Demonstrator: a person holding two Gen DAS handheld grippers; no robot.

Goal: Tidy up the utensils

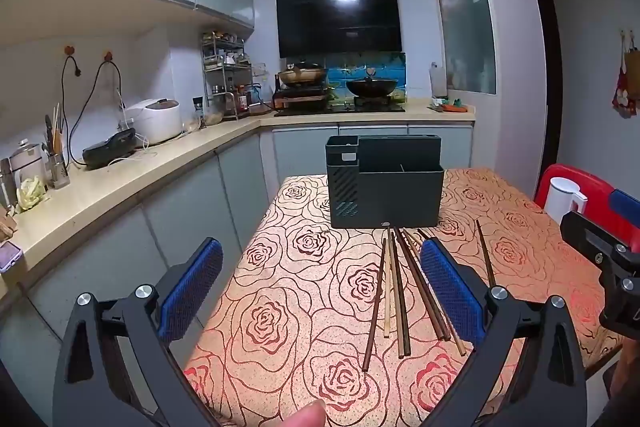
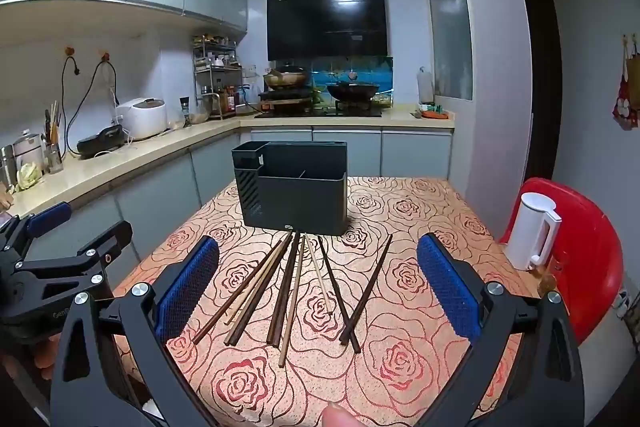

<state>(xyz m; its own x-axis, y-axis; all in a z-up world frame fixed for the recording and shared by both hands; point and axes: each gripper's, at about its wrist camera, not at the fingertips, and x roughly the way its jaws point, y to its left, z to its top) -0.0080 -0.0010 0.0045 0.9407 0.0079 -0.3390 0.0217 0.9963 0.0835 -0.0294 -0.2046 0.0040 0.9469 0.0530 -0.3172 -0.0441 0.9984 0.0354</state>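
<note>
Left gripper (image 1: 320,287) and right gripper (image 2: 318,287), blue-padded black jaws spread wide, both empty, above rose-patterned orange tablecloth (image 2: 420,211). Loose wooden chopsticks (image 2: 288,291), dark and pale, fanned flat on cloth between right jaws. Beyond their tips: upright dark grey plastic utensil holder (image 2: 300,195). Far right: white electric kettle (image 2: 534,231).

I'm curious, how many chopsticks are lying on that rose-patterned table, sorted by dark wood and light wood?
Dark wood chopsticks: 7
Light wood chopsticks: 3
Total: 10, though a few lie tight together, so the dark count is my best reading.
</note>
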